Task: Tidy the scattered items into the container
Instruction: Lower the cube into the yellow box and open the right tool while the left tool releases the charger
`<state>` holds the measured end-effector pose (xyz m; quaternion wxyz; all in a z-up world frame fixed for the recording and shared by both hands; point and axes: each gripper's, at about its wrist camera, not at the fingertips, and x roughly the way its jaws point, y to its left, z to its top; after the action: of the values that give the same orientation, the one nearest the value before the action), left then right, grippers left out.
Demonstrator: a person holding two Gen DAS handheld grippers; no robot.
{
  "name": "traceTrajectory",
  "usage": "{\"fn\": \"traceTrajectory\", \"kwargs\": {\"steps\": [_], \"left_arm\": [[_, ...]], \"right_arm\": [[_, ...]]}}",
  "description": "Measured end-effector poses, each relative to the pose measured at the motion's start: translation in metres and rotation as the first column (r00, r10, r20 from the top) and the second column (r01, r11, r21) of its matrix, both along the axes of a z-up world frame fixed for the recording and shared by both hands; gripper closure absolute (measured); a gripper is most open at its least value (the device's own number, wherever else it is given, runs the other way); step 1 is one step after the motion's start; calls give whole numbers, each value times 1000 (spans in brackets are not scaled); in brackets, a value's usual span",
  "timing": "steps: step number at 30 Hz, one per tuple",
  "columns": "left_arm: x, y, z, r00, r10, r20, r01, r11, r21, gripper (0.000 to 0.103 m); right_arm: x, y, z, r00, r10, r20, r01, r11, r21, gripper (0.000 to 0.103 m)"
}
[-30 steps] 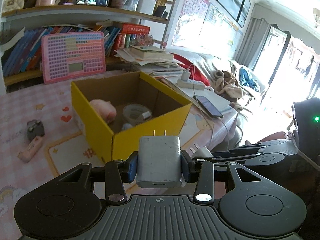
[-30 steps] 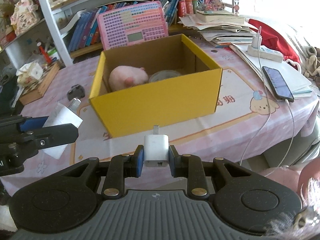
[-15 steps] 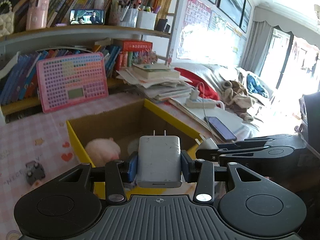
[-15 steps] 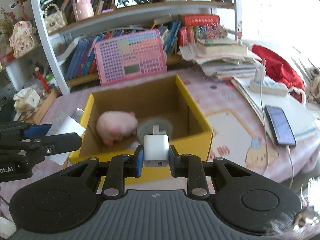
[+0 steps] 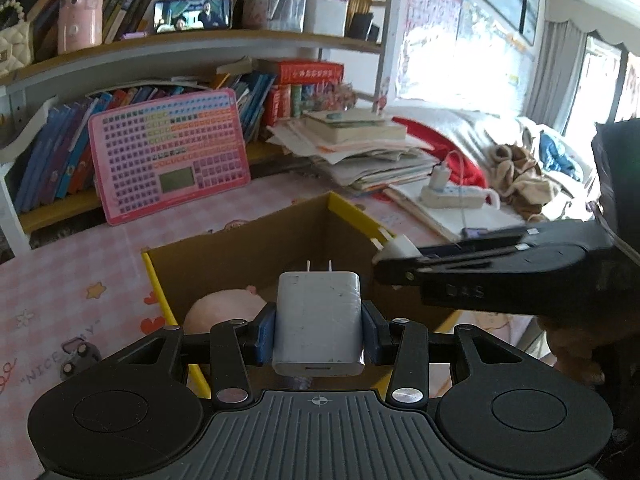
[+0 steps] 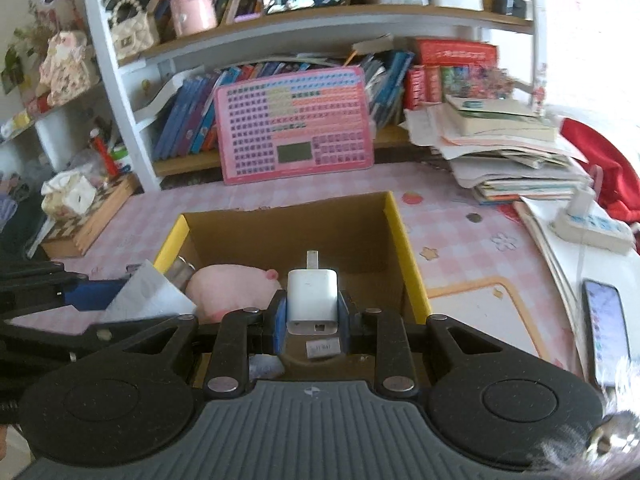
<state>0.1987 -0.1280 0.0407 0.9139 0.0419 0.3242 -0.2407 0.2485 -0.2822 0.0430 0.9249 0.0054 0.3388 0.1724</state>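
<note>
Both grippers have advanced from short of the yellow box (image 6: 408,256) to above its opening. Left gripper (image 5: 318,326) clamps grey charger (image 5: 318,320); right gripper (image 6: 313,312) clamps white charger (image 6: 312,296). Release beside the pink plush (image 6: 232,284), inside the walls; grippers crowd each other.

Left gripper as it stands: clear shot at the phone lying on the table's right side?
Probably not. The left gripper is shut on a large charger, and the right gripper crosses toward the phone.
</note>
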Motion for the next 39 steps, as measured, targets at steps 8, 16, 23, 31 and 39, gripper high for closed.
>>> {"fn": "traceTrajectory", "kwargs": {"steps": [8,16,23,31,39], "left_arm": [[21,-9,-24,996,33,-85,-29,998,52,61],[36,-14,-42,988,69,-135,-58,995,82,61],[41,-20,-51,981,90,-170,-73,992,106,61],[46,-24,-57,975,96,-200,-74,991,114,61],[46,-20,-60,976,103,-193,-83,991,108,57]], "right_arm": [[60,27,-21,992,118,-46,-123,987,-107,79],[103,54,-48,961,232,-148,-258,946,-194,79],[129,63,-66,940,248,-233,-298,931,-212,79],[141,67,-71,926,255,-278,-314,930,-193,79],[139,68,-67,936,261,-237,-307,933,-186,60]]}}
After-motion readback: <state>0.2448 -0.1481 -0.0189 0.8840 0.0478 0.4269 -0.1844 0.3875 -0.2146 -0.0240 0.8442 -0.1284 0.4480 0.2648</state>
